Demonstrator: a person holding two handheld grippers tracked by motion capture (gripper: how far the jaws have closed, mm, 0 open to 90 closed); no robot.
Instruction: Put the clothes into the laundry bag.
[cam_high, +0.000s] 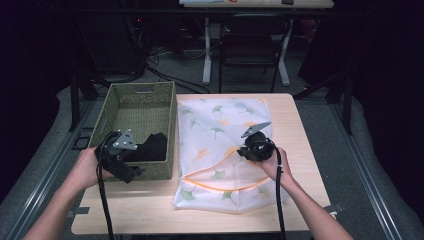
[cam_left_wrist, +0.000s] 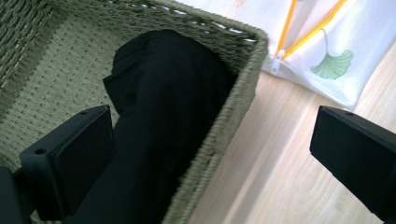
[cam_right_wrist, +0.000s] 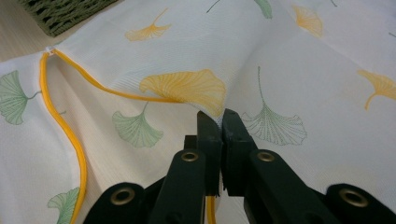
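Laundry bag (cam_high: 220, 145): white mesh, green and yellow ginkgo-leaf print, lying flat on the right-centre of the worktop (cam_high: 300, 130). Long axis runs near-far; far edge is close to the worktop's far edge, near end sits short of the near edge. Yellow zipper (cam_high: 220, 187) curves across the near end, open, with its slider end at the left edge next to the basket.

Right gripper (cam_high: 252, 146): over the bag's right-centre, pointing left/far. In the right gripper view the jaws are clamped together on a pinched fold of the bag fabric (cam_right_wrist: 219, 122), right at a yellow leaf, so the cloth tents up around the tips.

Left gripper (cam_high: 131, 170): at the near-left, above the near wall of the basket (cam_high: 112, 107). Jaws spread wide, nothing between the pads; in the left gripper view one jaw is inside the basket, the other outside over bare wood.

Basket: green woven, rectangular, long axis near-far, on the left of the worktop, its right wall just beside the bag. Black garment (cam_high: 152, 147) bunched in the near-right corner, leaning against the right wall.

Surface: light wood worktop. Room is dark; grey floor, a black chair (cam_high: 250, 42) and white table legs (cam_high: 206, 50) far behind, cables on the floor.
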